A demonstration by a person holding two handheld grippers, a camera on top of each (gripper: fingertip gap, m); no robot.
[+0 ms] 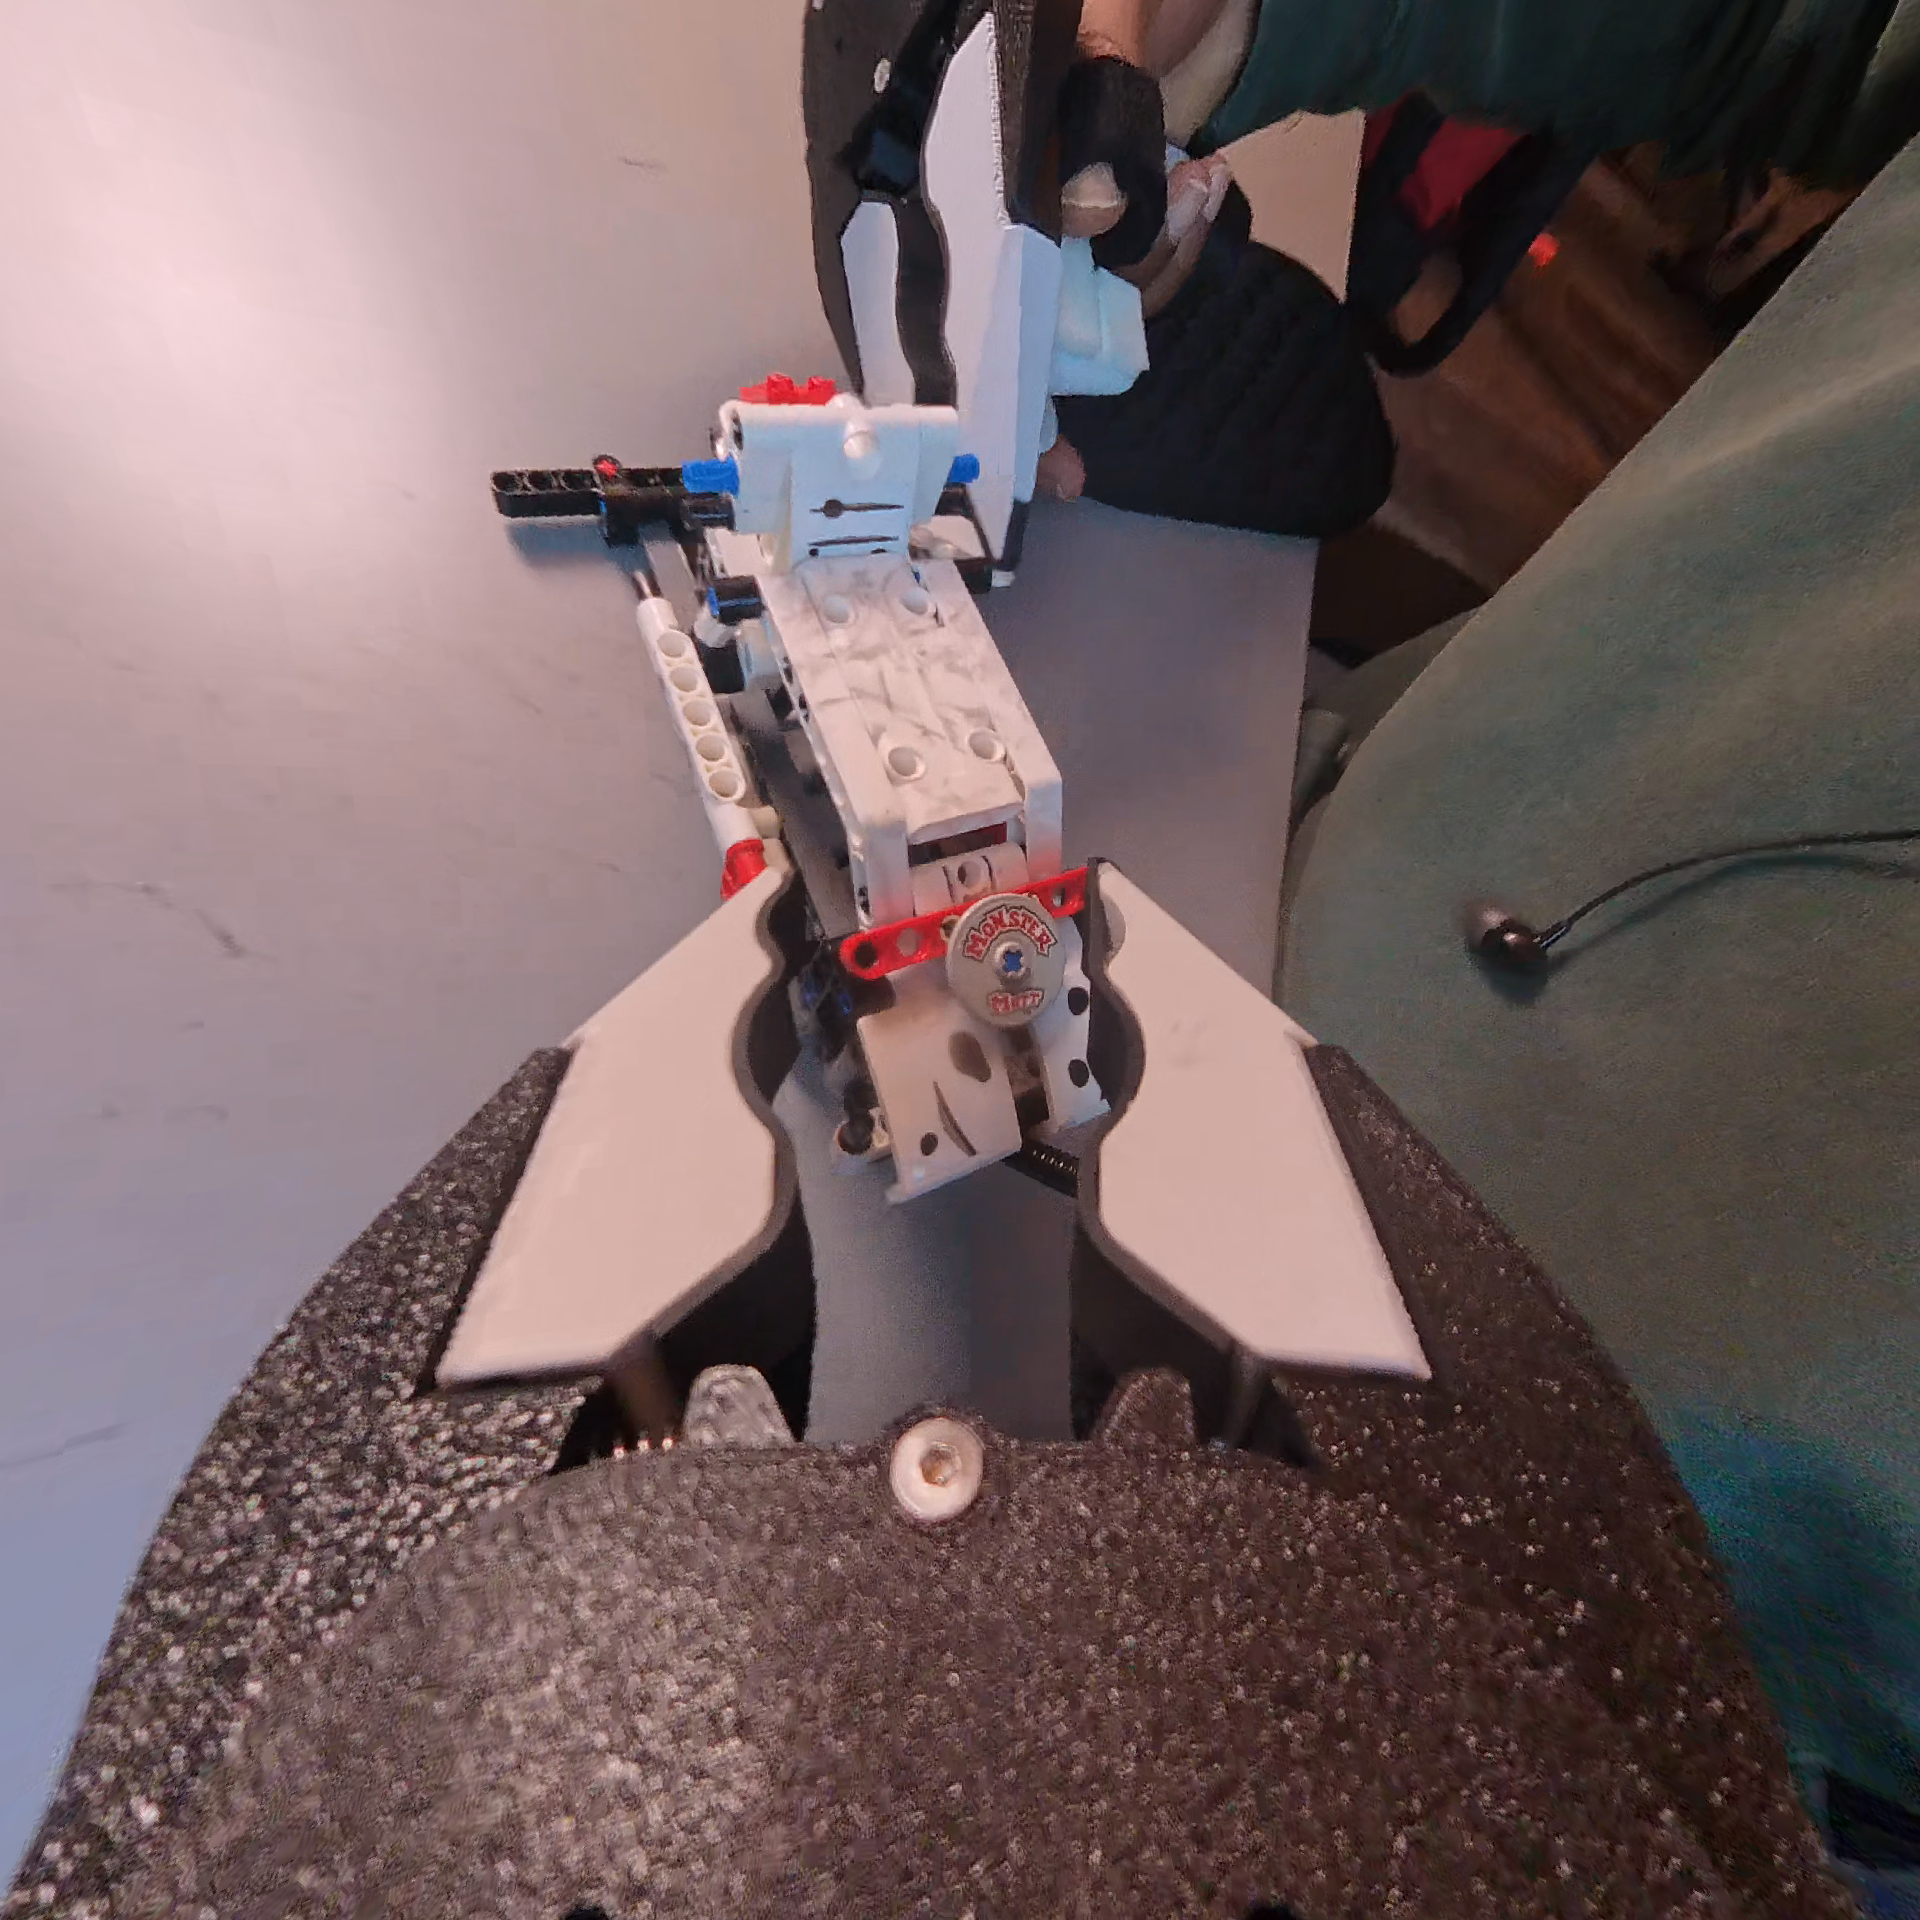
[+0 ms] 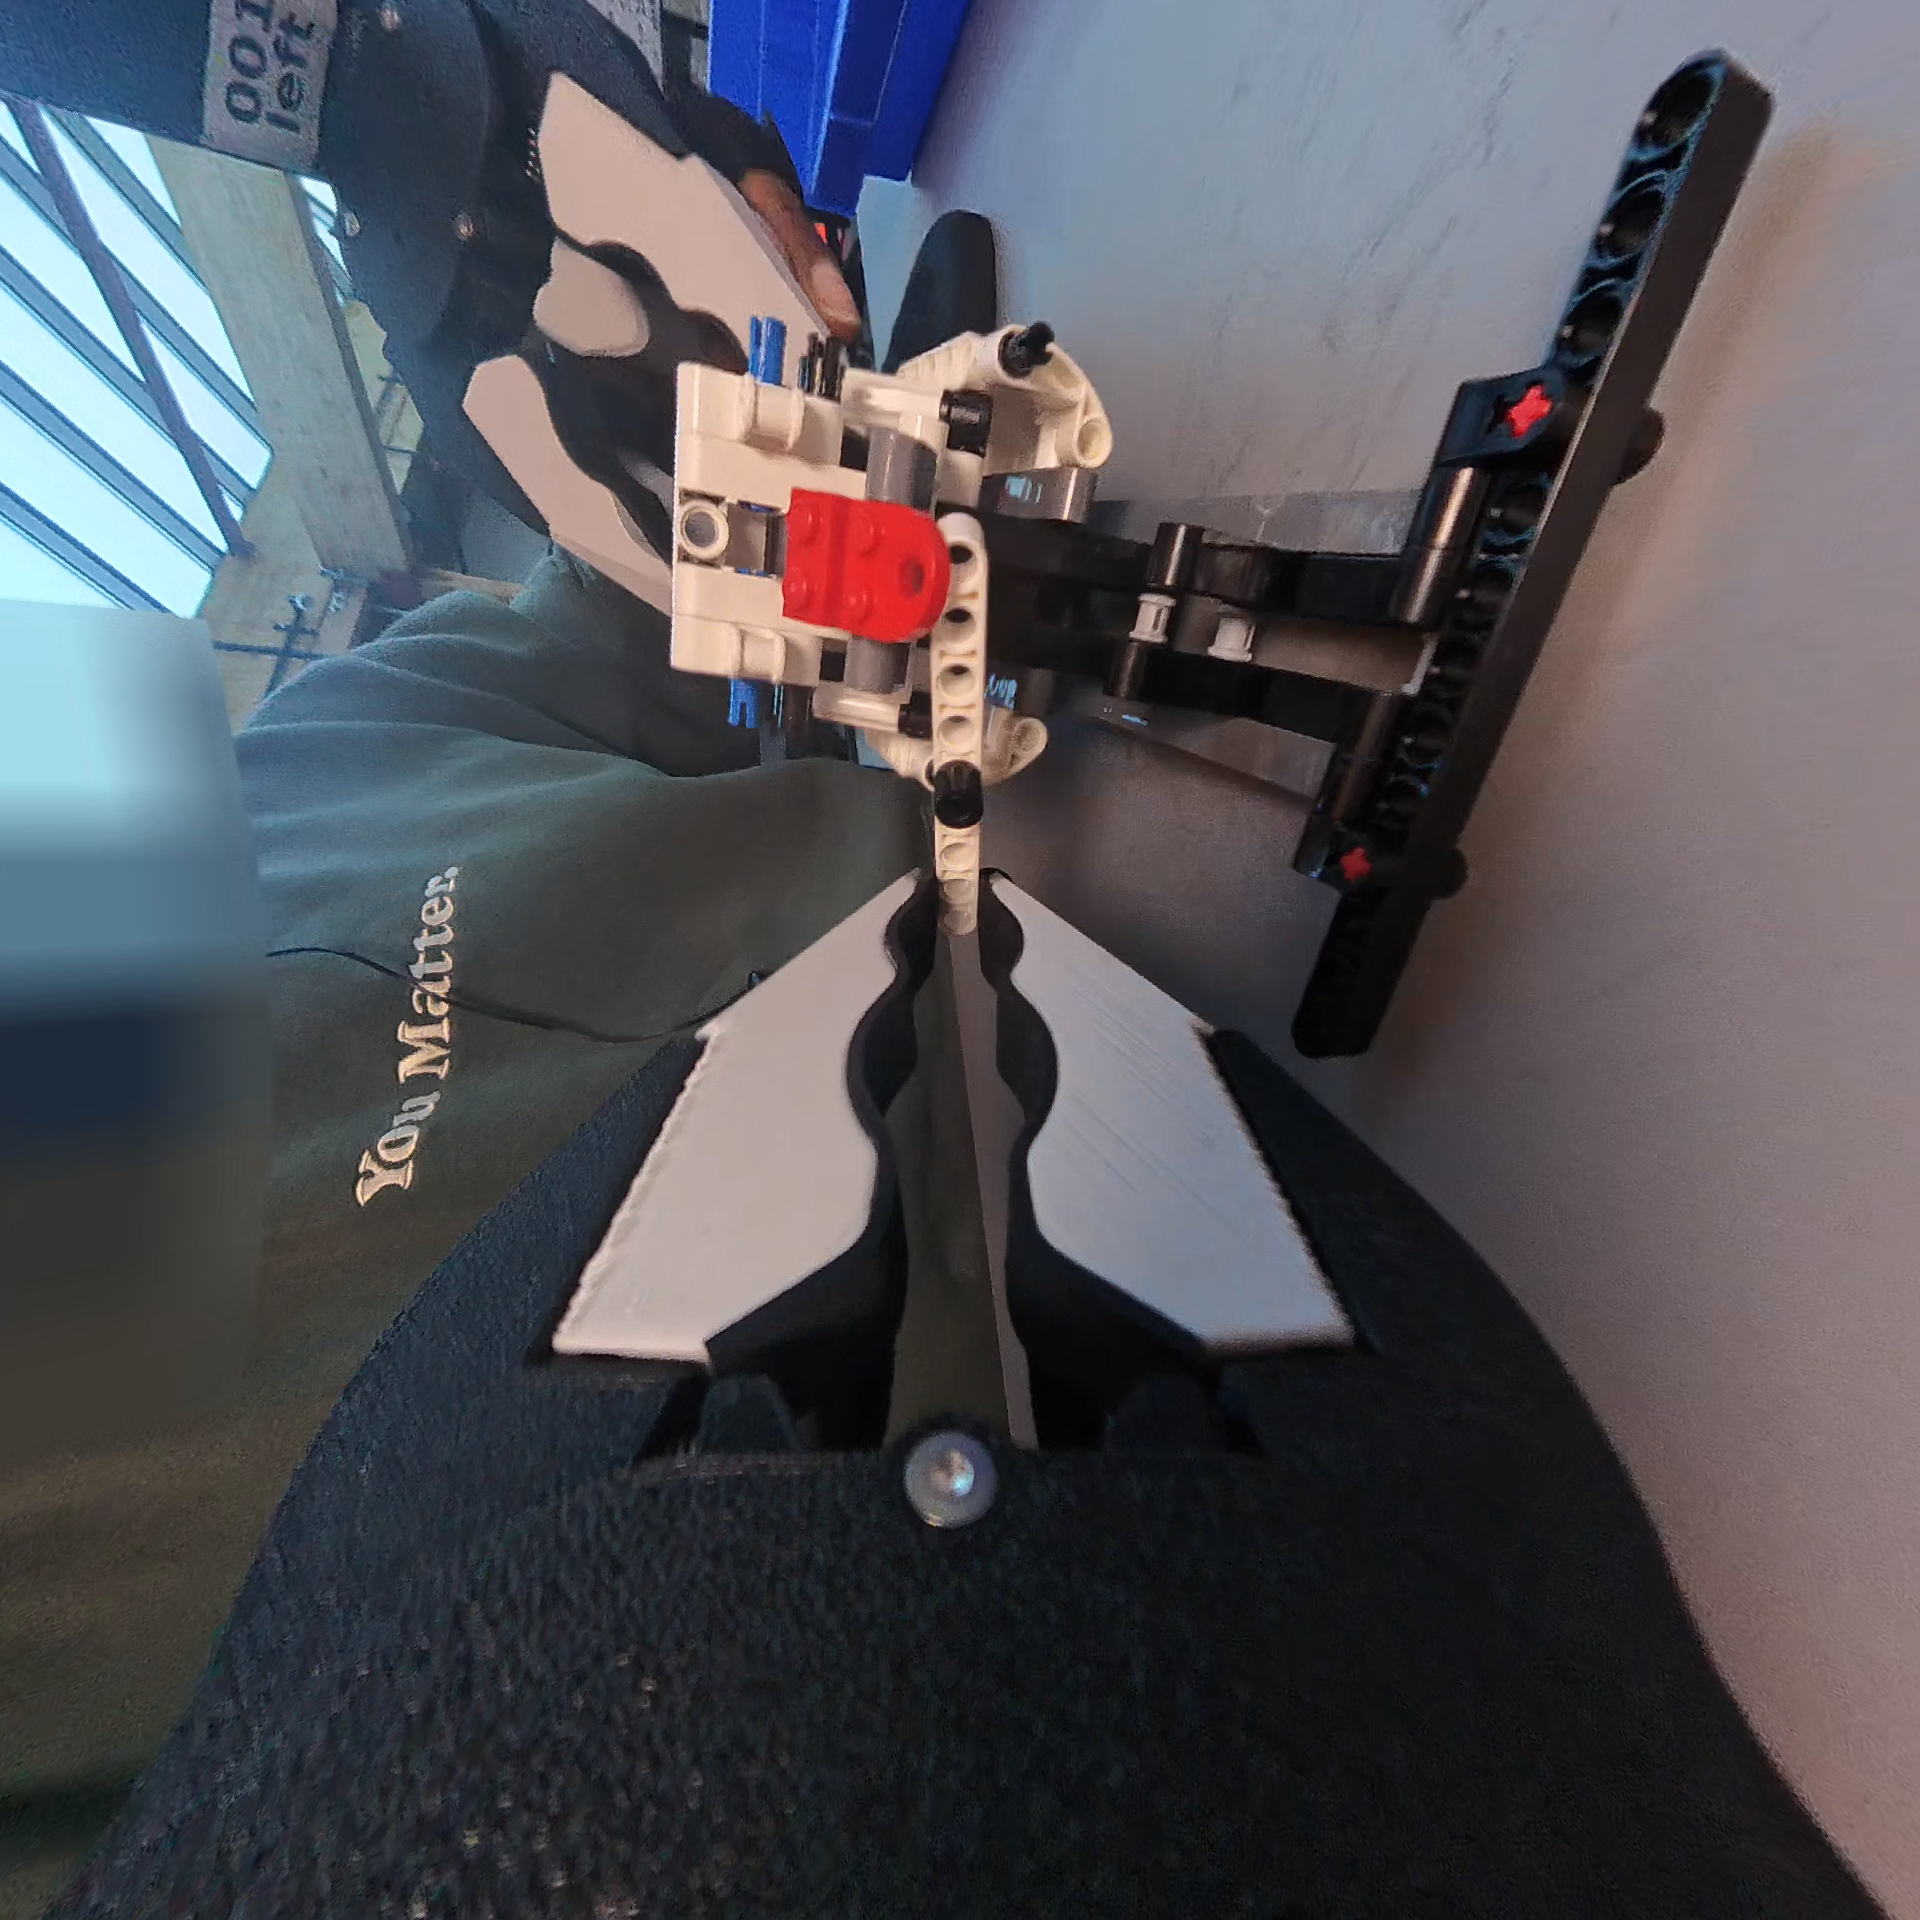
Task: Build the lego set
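Your left gripper (image 1: 940,904) is clamped on the near end of the white-and-marbled lego vehicle model (image 1: 894,686), around its red holed strip (image 1: 961,920), with the model's long axis running straight ahead along the fingers to the black cross beam (image 1: 603,494) lying on the pale grey tabletop (image 1: 312,623). Your right gripper (image 2: 954,894) pinches the tip of a thin white holed beam (image 2: 954,707) that runs dead ahead along its fingers into the model's far end, so both are equally engaged. Table edge sits just right of the model, so I'd keep any push inward.
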